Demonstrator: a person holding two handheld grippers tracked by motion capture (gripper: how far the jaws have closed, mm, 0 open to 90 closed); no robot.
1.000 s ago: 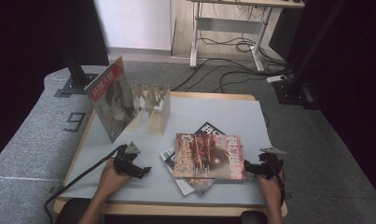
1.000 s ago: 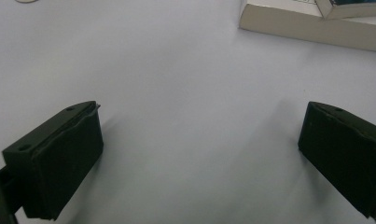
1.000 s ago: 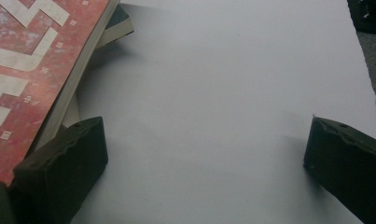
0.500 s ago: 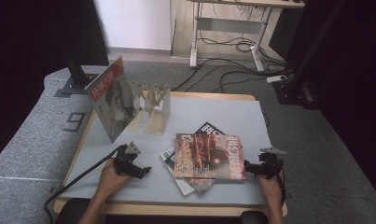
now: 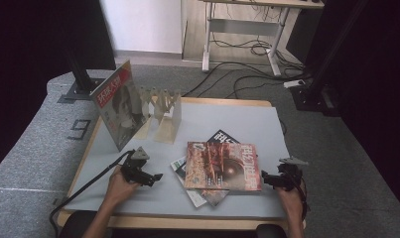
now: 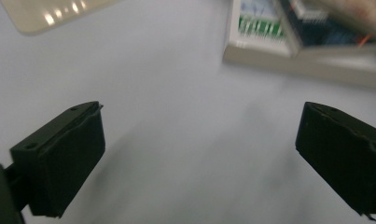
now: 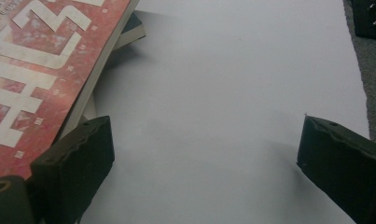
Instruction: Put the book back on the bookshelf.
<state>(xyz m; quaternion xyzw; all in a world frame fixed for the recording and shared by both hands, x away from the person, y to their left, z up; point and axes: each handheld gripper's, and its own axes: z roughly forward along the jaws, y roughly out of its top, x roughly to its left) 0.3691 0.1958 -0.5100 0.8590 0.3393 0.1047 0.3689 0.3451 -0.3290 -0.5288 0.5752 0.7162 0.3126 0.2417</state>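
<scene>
Near the tabletop's (image 5: 138,198) left edge, towards its far corner, a magazine with a red title band (image 5: 117,106) stands tilted against a pale wooden rack (image 5: 163,111). Nearer the front edge, I hold my left gripper (image 5: 153,177) low over the bare grey surface. In its own view its jaws stand wide apart with nothing between them, and they face the stack of magazines, whose pale corner (image 6: 269,37) lies just ahead.

The stack sits in the middle of the tabletop, towards the front edge. The red magazine (image 5: 222,166) lies flat on top, covering most of a dark-covered one and a lighter one underneath.

At the stack's right side, close to the front right corner, my right gripper (image 5: 267,179) rests low. Its jaws are spread wide and empty, the left one just beside the red magazine's edge (image 7: 55,70); I cannot tell whether it touches.
</scene>
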